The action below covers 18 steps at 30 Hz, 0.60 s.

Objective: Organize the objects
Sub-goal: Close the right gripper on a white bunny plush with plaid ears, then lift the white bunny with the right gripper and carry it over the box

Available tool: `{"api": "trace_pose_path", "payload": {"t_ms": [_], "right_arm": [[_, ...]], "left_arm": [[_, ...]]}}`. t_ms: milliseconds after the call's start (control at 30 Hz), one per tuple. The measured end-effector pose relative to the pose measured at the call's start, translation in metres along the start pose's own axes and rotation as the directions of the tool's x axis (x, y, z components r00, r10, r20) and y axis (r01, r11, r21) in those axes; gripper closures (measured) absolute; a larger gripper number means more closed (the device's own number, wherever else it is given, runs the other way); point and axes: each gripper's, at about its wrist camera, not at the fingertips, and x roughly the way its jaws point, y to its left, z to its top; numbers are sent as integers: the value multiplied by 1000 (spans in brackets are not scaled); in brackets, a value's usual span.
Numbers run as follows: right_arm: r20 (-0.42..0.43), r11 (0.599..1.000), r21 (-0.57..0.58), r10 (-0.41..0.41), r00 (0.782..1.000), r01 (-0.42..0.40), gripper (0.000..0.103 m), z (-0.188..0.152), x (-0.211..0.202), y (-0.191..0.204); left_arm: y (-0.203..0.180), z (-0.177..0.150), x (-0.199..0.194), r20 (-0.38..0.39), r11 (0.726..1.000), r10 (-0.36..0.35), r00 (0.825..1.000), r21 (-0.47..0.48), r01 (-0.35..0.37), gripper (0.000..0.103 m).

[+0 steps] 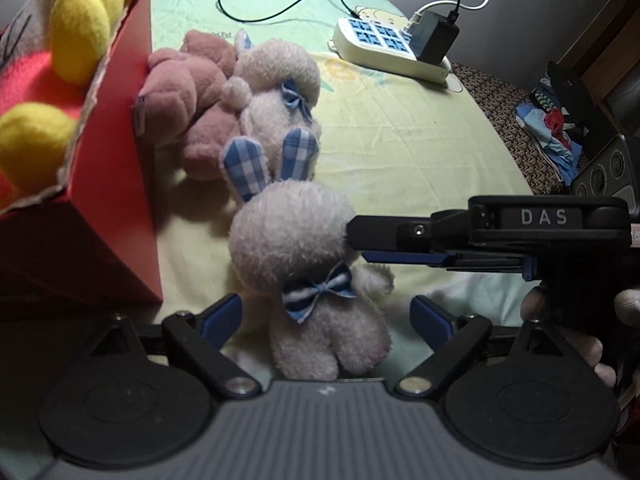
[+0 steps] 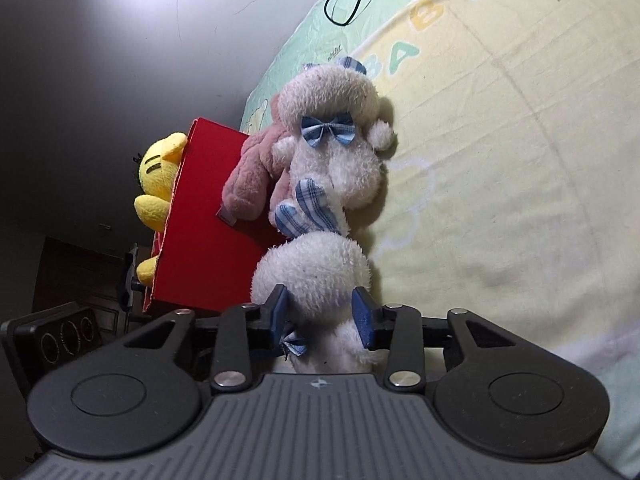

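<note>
Left gripper (image 1: 326,316): jaws spread wide to either side of the near white bunny's body, pads not touching the plush; nothing held
Right gripper (image 2: 323,314): blue pads pressed on both sides of the near bunny at the neck, just below its head, clamping it; in the left wrist view it comes in from 3 o'clock and meets the head's side
Near white bunny (image 1: 308,276): upright on the bed sheet between the left fingers, blue striped bow at its throat, checked blue ears pointing to 12 o'clock
Far white bunny (image 1: 276,92): lying on the sheet at 12 o'clock of the near one, blue bow on it, touching the near bunny's ears
Pink bear (image 1: 192,100): at 9 o'clock of the far bunny, pressed against it and leaning on the red box wall
Red box (image 1: 120,152): at 9 to 10 o'clock of the near bunny in the left view, top open, torn cardboard rim
Yellow plush (image 1: 80,20): inside the red box, poking above the rim
Bed sheet (image 1: 420,140): pale yellow and green, cartoon print
Power strip (image 1: 388,48): at 1 o'clock, well apart from the toys, black adapter and cables plugged in
</note>
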Motion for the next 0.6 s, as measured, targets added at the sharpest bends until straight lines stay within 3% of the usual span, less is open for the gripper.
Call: {"api": "trace_pose_path", "payload": {"t_ms": [133, 600], "right_arm": [[-16, 1000, -7, 30, 999, -31, 63, -3, 11, 5], [11, 997, -31, 72, 997, -71, 67, -28, -24, 17]], "left_arm": [[2, 1, 16, -37, 1000, 9, 999, -2, -10, 26], [-27, -9, -7, -17, 987, 52, 998, 150, -49, 28]]}}
